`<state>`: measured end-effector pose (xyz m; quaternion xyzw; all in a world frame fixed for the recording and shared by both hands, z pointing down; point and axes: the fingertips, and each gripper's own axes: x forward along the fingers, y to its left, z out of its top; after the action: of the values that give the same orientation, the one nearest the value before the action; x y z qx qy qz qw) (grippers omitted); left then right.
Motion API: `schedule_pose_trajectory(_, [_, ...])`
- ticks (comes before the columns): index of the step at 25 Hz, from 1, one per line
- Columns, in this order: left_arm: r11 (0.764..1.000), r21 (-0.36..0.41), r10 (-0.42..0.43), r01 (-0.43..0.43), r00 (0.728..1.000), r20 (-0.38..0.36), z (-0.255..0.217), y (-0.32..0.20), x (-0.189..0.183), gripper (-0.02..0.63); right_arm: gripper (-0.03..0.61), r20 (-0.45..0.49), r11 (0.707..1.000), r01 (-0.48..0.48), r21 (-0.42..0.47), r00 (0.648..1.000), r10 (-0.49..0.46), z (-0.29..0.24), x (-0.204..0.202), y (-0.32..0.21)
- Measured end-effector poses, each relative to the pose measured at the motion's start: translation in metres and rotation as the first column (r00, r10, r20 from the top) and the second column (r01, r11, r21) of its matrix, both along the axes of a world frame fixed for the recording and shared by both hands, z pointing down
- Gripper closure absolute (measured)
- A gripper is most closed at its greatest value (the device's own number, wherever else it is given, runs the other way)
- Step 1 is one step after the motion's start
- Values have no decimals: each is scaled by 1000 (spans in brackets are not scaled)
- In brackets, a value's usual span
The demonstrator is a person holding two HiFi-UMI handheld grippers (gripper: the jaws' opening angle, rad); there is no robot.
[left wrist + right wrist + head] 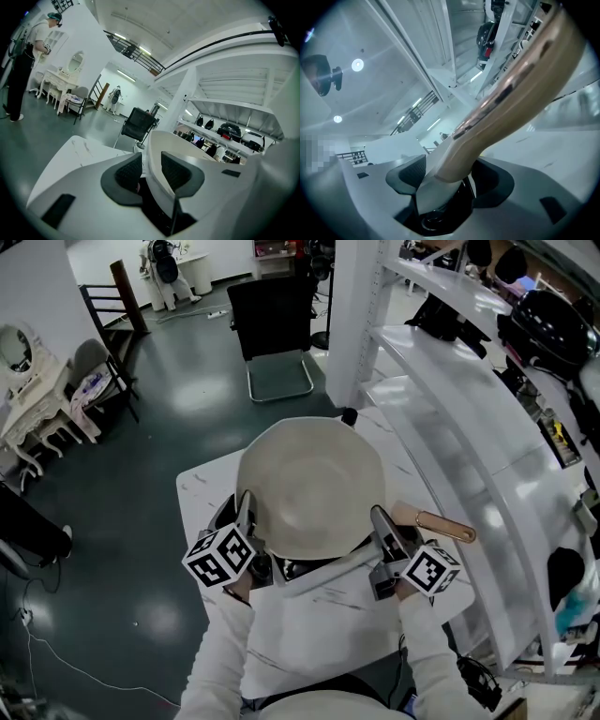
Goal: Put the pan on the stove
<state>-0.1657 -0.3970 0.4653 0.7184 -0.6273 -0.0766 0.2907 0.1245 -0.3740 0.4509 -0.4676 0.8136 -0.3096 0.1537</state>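
Pan (309,484) is over the white worktop (202,486), directly ahead of the person, between the 2 tools. Cannot tell if it rests or hangs.

Left tool (246,510) is at the pan's left rim. The rim stands between its jaws, nearer the right pad, with a clear gap to the left pad (127,172): released, no grip.

Right tool (382,523) is clenched on the handle (448,527) near its pan end. The wooden part runs on to the right.

A dark unit (292,568) shows under the pan's near edge, not identifiable.

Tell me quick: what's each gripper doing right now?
Left gripper: open, pan rim between its fingers.
Right gripper: closed on the pan handle.
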Motion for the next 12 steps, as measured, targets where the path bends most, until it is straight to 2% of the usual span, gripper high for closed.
schedule_pose_trajectory(12, [1000, 16, 3, -3, 1000, 25, -12, 23, -2, 489, 268, -15, 999, -24, -25, 1000, 24, 4, 6, 22])
